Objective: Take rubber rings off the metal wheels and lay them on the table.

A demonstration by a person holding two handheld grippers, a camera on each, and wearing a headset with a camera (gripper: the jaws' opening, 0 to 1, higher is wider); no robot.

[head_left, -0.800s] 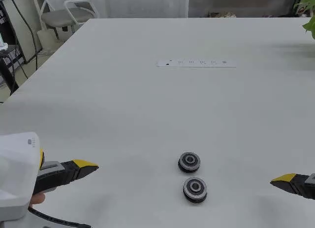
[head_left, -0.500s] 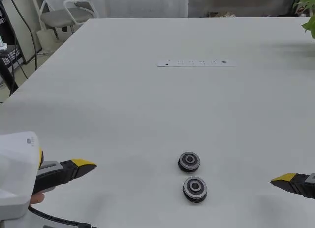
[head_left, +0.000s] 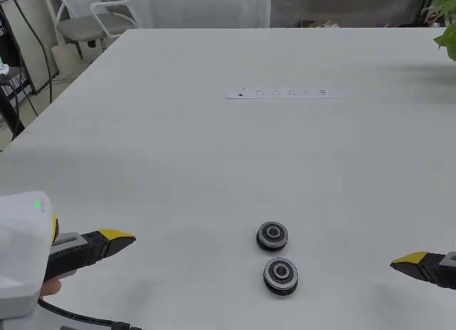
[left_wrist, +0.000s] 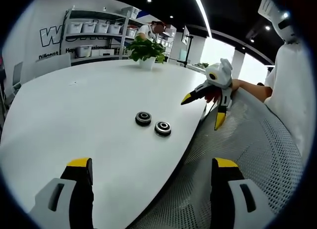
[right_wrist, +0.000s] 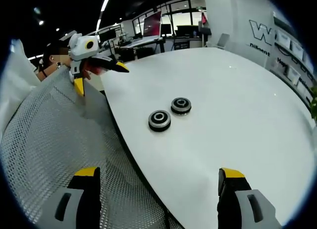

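Clearly, both metal wheels lay flat on the white surface (head_left: 214, 166) toward its near edge, right of the middle. The near wheel (head_left: 281, 275) and the far wheel (head_left: 272, 236) sat just beside each other without touching. Each wore its black rubber ring (head_left: 266, 276) around the rim, so none had been laid on the surface yet.

The left tongs (left_wrist: 151, 164) hovered at the near left, jaws wide apart and holding nothing, well away from the wheels. The right tongs (right_wrist: 158, 172) hung at the near right, also spread wide with nothing between them, and likewise well clear of the wheels. The wheels lay between the two pairs, nearer the right one.

Farther off, a white power strip (head_left: 281, 93) lay across the middle of the surface. A chair (head_left: 85, 20) stood beyond the far left corner, and plant leaves (head_left: 445, 23) showed at the far right.
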